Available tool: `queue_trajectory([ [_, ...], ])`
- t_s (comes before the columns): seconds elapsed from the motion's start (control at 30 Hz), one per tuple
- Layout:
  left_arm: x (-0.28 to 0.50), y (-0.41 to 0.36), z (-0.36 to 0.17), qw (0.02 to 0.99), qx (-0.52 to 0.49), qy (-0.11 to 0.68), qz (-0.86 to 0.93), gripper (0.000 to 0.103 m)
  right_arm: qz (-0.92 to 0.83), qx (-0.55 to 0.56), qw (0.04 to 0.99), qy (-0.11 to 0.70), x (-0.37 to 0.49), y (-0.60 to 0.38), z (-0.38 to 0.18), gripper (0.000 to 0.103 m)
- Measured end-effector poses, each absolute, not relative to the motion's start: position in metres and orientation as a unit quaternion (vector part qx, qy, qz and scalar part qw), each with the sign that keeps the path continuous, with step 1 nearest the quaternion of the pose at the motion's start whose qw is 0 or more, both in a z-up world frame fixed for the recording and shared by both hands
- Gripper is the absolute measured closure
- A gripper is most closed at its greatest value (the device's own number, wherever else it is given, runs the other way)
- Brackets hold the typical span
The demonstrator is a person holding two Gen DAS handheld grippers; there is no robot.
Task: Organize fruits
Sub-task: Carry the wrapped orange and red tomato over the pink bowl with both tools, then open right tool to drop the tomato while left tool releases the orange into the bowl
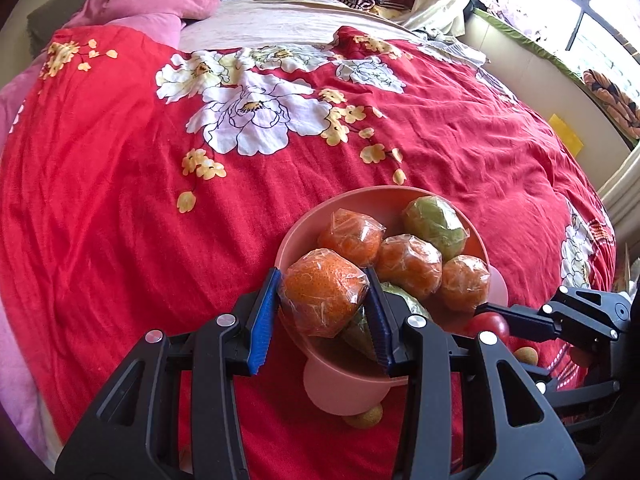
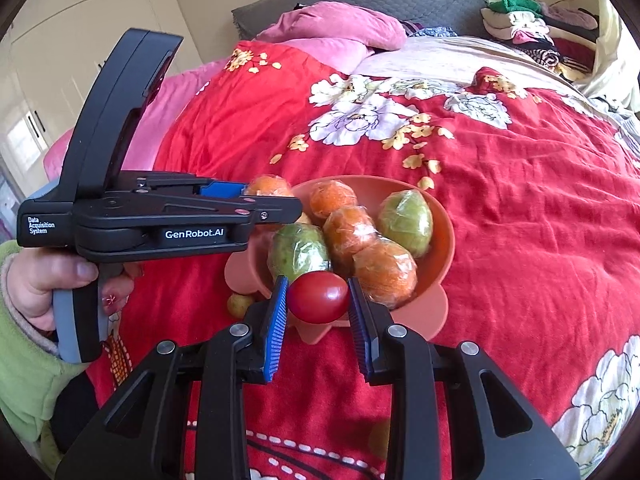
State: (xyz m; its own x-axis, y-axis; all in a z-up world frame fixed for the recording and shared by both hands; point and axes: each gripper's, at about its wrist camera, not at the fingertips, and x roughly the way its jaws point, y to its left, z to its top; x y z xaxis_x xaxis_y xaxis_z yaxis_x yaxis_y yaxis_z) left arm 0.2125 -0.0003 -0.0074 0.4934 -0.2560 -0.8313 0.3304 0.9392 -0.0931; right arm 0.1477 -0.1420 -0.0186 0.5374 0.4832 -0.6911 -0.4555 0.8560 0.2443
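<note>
In your left wrist view, your left gripper (image 1: pixel 325 312) has its blue pads pressed against both sides of a plastic-wrapped orange (image 1: pixel 322 294), holding it just above the near rim of the pink bowl (image 1: pixel 294 236). The bowl sits on the red floral bedspread (image 1: pixel 120 220) and holds three more wrapped oranges and a wrapped green fruit (image 1: pixel 434 220) toward its far right side; a second green fruit is partly hidden behind the right jaw. A small yellowish fruit (image 1: pixel 366 418) lies on the bedspread, touching the bowl's near base. At the right edge your right gripper (image 1: pixel 486 320) reaches in with something red at its tips. In your right wrist view, your right gripper (image 2: pixel 318 312) carries a red tomato (image 2: pixel 319 297) between its jaws at their tips, the left pad touching it and the right close against it, just at the near rim of the bowl (image 2: pixel 440 268). Your left gripper (image 2: pixel 262 196) comes in from the left, closed on the orange (image 2: pixel 268 186) above the bowl's far left rim.
</note>
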Motion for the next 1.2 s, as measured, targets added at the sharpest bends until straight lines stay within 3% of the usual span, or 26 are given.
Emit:
queue_trajectory([
  [1.2,0.2132,-0.0008,-0.0089,0.862,0.036,0.475,-0.175,0.070,0.250,0.020,0.882,0.400,0.1488,-0.1450,-0.0250,0.071],
])
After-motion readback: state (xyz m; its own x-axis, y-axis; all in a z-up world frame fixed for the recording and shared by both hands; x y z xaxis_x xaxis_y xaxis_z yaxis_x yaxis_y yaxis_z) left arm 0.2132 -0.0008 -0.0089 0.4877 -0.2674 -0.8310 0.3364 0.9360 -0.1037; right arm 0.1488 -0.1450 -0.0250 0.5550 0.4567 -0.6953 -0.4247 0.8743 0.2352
